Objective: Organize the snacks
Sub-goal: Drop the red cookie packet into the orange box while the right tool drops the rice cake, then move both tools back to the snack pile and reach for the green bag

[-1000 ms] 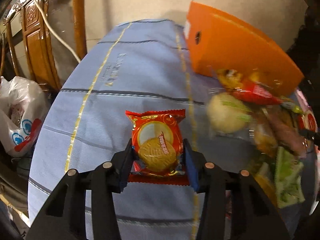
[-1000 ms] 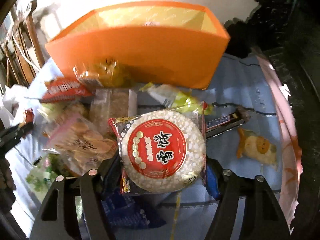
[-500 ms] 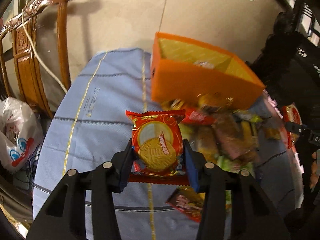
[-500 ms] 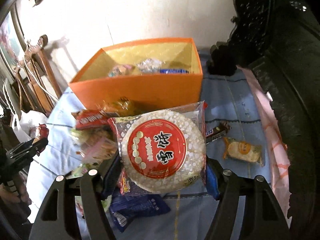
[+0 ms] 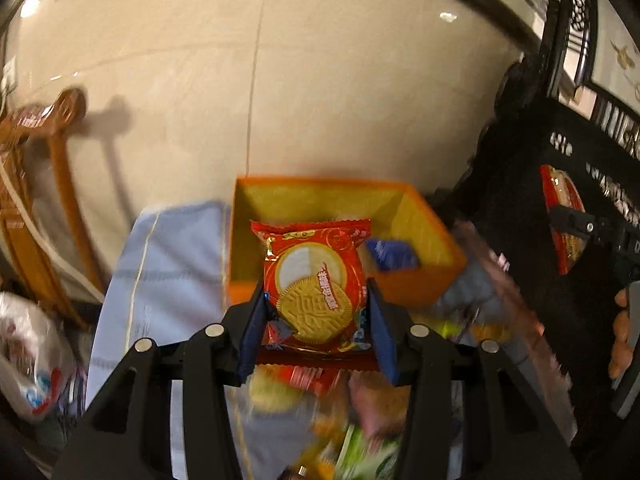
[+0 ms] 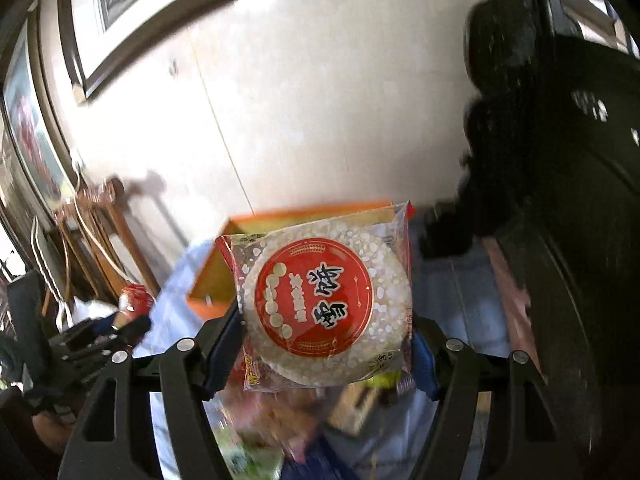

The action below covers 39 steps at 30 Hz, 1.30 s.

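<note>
My left gripper (image 5: 316, 330) is shut on a red biscuit packet (image 5: 314, 280) with a round golden biscuit printed on it. Behind the packet stands the open orange box (image 5: 432, 280) with a yellow lining and a blue packet (image 5: 394, 254) inside. My right gripper (image 6: 326, 356) is shut on a round white rice cracker packet (image 6: 324, 304) with a red circular label. That packet hides most of the orange box (image 6: 208, 276) in the right wrist view. Each gripper shows at the edge of the other's view, the right one (image 5: 576, 222) and the left one (image 6: 120, 322).
Loose snack packets (image 5: 360, 420) lie blurred on the blue striped tablecloth (image 5: 172, 264) below both grippers. A carved wooden chair (image 5: 44, 184) and a white plastic bag (image 5: 28, 360) are at the left. Dark carved furniture (image 6: 560, 200) stands at the right. A hand (image 5: 620, 336) shows at the far right.
Both grippers have risen with their packets still held. The table and loose snacks have dropped lower in view, and the inside of the orange box has come into sight.
</note>
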Tool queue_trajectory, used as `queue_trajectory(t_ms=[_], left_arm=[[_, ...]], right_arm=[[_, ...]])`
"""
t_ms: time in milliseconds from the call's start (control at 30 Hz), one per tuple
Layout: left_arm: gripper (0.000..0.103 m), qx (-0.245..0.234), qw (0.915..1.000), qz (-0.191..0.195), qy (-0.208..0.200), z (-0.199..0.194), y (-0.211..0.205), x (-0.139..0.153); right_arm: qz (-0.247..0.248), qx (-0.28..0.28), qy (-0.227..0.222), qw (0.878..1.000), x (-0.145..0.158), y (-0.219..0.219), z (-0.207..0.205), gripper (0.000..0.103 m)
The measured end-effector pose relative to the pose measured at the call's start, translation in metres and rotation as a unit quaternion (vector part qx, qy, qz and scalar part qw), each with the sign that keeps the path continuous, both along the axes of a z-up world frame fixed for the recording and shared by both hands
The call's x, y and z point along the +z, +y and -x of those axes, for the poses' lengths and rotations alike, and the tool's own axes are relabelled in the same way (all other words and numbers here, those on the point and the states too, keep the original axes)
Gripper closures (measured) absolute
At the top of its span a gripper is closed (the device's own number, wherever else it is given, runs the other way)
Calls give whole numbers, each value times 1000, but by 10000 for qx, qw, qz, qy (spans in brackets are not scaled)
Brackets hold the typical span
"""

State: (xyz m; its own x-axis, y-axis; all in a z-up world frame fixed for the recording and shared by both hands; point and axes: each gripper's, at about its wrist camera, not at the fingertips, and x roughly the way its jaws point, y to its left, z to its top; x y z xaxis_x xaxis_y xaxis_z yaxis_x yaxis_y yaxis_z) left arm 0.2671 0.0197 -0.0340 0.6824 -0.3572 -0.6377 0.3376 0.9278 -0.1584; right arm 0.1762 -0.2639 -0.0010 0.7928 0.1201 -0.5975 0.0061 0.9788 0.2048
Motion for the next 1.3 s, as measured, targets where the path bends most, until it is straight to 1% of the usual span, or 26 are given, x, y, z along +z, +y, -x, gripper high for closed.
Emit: queue_trajectory(t_ms=[100,167,233,367,433,467,500,533,567,633,700,767,900,1000,1100,1267,1300], left_arm=[[57,-52,9996,-51,-262,-24,-14,22],[57,-82,9992,-93,-393,-38,-23,32],[57,-80,9987,-56,-491,-54,-30,40],[57,-42,9981,-113,-611,-84,-43,44],[56,65,9983,-74,-567,-104,-44,40],[49,115,9985,-62,-525,-111,-44,36],[40,224,9989,-51,-404,-124,-43,28],[20,300,9990,-63,-325,-133,-42,26],[14,396,9989,-111,-226,-139,-42,19],[14,513,9983,-281,-82,-145,-39,7],[14,447,9987,-263,-12,-138,-33,-5],[14,431,9984,-353,26,-128,-28,-14],[14,310,9985,-295,327,-95,-15,-38],[13,202,9976,-303,581,-63,-5,-60],[13,118,9963,-452,720,-31,0,-78],[13,57,9932,-578,1010,18,15,-107],[13,50,9925,-603,1063,30,19,-114]], right_arm=[[56,61,-144,9999,20,4,-24,32],[162,97,-211,9996,31,7,-42,32],[259,131,-271,9992,37,11,-57,32],[328,94,-289,9990,44,14,-93,32],[286,87,-285,9991,42,14,-110,32],[201,131,-283,9993,39,14,-121,31],[119,216,-210,9995,34,13,-132,26],[110,259,-36,9996,26,13,-141,24],[235,208,206,9993,17,12,-150,23],[418,112,358,9984,6,11,-153,23],[405,61,373,9985,-1,7,-145,23],[339,27,435,9985,-10,1,-133,23],[187,-80,650,9977,-29,-6,-110,23],[46,-163,821,9965,-51,-8,-83,23],[-204,-176,1107,9935,-80,-5,-54,23],[-13,-98,1484,9889,-120,7,-8,23],[5,-109,1531,9882,-124,7,-3,23]])
